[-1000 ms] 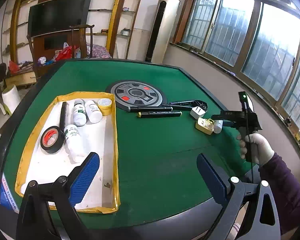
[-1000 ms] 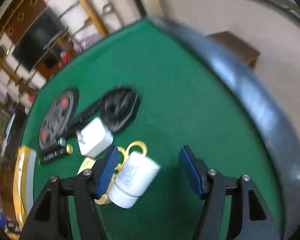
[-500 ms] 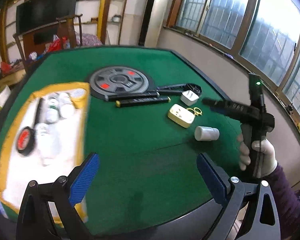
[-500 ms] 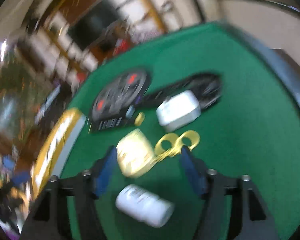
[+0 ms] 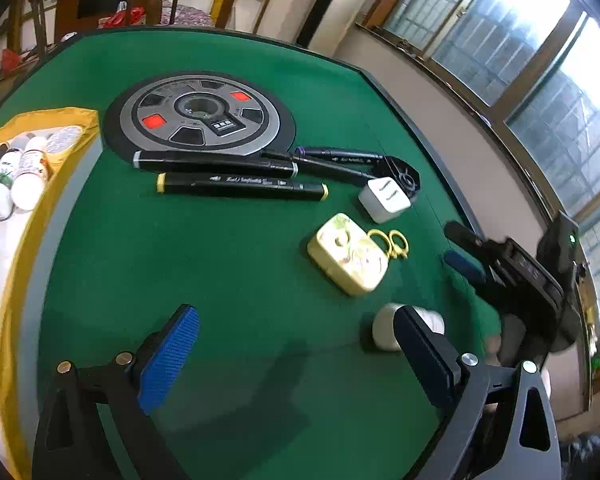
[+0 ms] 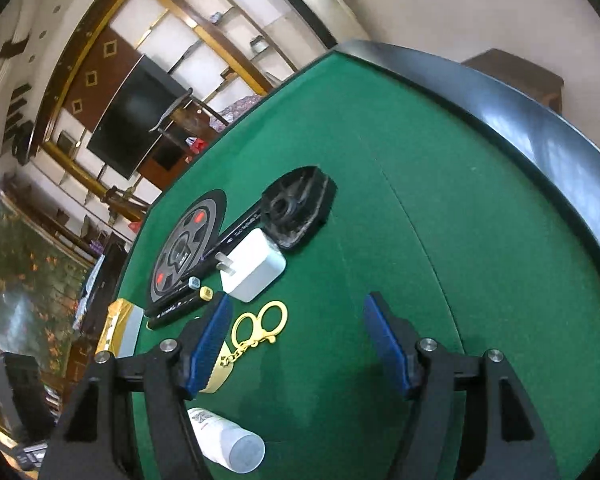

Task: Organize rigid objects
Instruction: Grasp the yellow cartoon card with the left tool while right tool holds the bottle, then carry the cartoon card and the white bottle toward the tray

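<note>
A: Where do the tongs stand?

B: The left gripper [image 5: 296, 364] sits at the bottom of its own view with its blue pads wide apart and only green felt between them; the right gripper [image 6: 296, 344] likewise has its jaws apart, nothing clamped, and bare felt in the gap.

A: And what lies nearest?

B: In the left view a white bottle [image 5: 384, 330] lies on its side just behind the right-hand pad, partly hidden by it; above it, centre right, is a cream case [image 5: 348, 258] with a gold keyring [image 5: 392, 242] at its upper edge. In the right view that keyring lies just right of the left-hand pad, and the bottle is at the bottom left, below the jaws.

A: Further out?

B: A white charger plug [image 5: 384, 198] at centre right, then two black markers [image 5: 240, 178] side by side, touching a round grey disc [image 5: 200, 118] in the upper middle; the yellow-rimmed tray [image 5: 80, 118] holding more bottles is at the left edge; all of it rests on the green table [image 5: 220, 260].
</note>
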### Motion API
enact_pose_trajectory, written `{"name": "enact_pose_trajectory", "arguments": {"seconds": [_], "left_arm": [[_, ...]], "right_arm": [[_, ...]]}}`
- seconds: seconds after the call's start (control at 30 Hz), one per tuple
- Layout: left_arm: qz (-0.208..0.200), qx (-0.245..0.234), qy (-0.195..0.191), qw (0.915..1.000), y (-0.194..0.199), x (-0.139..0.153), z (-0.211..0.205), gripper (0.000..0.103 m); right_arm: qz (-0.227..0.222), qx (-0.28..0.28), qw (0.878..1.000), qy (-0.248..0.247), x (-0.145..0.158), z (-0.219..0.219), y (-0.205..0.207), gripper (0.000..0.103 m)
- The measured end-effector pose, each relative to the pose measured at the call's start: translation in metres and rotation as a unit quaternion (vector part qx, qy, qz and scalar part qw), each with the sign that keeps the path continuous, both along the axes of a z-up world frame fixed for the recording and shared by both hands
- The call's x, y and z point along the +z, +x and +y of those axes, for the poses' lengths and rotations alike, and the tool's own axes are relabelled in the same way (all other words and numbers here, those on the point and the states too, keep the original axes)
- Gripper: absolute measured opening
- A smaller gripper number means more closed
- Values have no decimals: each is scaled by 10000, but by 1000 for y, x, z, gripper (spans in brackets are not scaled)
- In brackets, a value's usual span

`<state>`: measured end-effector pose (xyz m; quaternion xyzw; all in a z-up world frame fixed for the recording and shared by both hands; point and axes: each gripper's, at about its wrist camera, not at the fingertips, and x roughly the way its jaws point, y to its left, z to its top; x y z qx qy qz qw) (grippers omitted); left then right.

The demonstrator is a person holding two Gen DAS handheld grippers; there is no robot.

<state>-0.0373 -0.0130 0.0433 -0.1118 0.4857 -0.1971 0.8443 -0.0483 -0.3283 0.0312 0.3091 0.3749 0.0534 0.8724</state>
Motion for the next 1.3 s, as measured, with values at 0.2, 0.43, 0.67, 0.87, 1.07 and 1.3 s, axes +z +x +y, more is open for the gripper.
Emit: {"name": "enact_pose_trajectory", "arguments": {"seconds": [0.2,0.43,0.67,0.87,1.07,1.3], "left_arm": [[-28,340,276,9990,30,-3,-32,99],[-204,336,959,9946,52,-16,-83,99],[-392,-138,1375,9896,43,-22,-79,71],[-180,-175,1125,9933,24,-19,-23,72],[-361,-101,1165,9925,11,-21,-17,74],[-677,-271,923,9931,-3,-15,-9,71]], "right_arm": [[30,-104,9998,187,-3,-2,1,69],[23,-119,9998,165,-4,-3,1,69],[20,-119,9998,168,-4,-3,2,69],[18,-116,9998,166,-4,-3,2,69],[6,-82,10000,35,-1,-3,1,72],[-19,-62,9999,-99,4,3,4,74]]}}
